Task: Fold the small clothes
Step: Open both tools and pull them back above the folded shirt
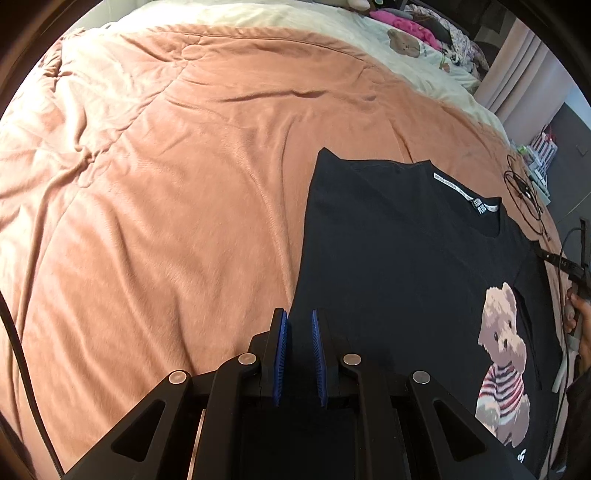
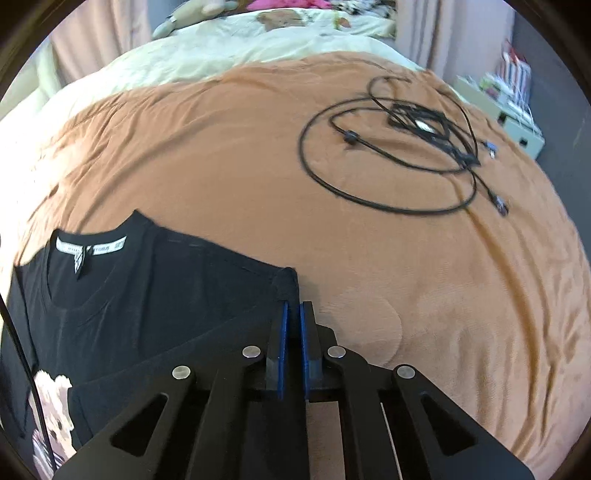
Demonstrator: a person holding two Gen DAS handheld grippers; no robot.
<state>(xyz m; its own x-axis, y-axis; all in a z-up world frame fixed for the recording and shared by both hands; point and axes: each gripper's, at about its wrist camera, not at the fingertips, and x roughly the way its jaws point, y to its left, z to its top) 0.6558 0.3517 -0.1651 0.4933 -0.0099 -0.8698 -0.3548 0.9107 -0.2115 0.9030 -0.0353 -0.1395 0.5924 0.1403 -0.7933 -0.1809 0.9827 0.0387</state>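
A black T-shirt (image 1: 399, 266) lies front up on a bed covered by a rust-orange blanket (image 1: 166, 192), its round neckline and white neck label (image 1: 469, 192) toward the head of the bed and a printed teddy bear in a striped top (image 1: 502, 354) on the chest. The left gripper (image 1: 299, 321) sits at the shirt's left edge, low on the side away from the collar; its blue pads (image 1: 282, 332) stand close together with a narrow gap, and black cloth runs between and under them, so it appears to pinch the shirt's edge. The right gripper (image 2: 292, 314) is at the opposite side of the shirt, at the shoulder corner, where a small bunch of black fabric rises just beyond the fingertips; its jaws are pressed almost together and the cloth seems caught between them, though the exact contact is hard to make out. In the left wrist view part of a hand (image 1: 578, 321) shows at the right rim, holding the other gripper's handle. A loose coil of black cables (image 2: 399, 147) lies on the blanket well apart from the shirt, beyond its right shoulder. Farther up the bed a cream quilt with bear prints (image 1: 402, 44) meets the blanket, with a heap of pink and patterned clothes (image 1: 413, 22) behind it. Pale curtains (image 2: 424, 33) hang at the far end of the room.
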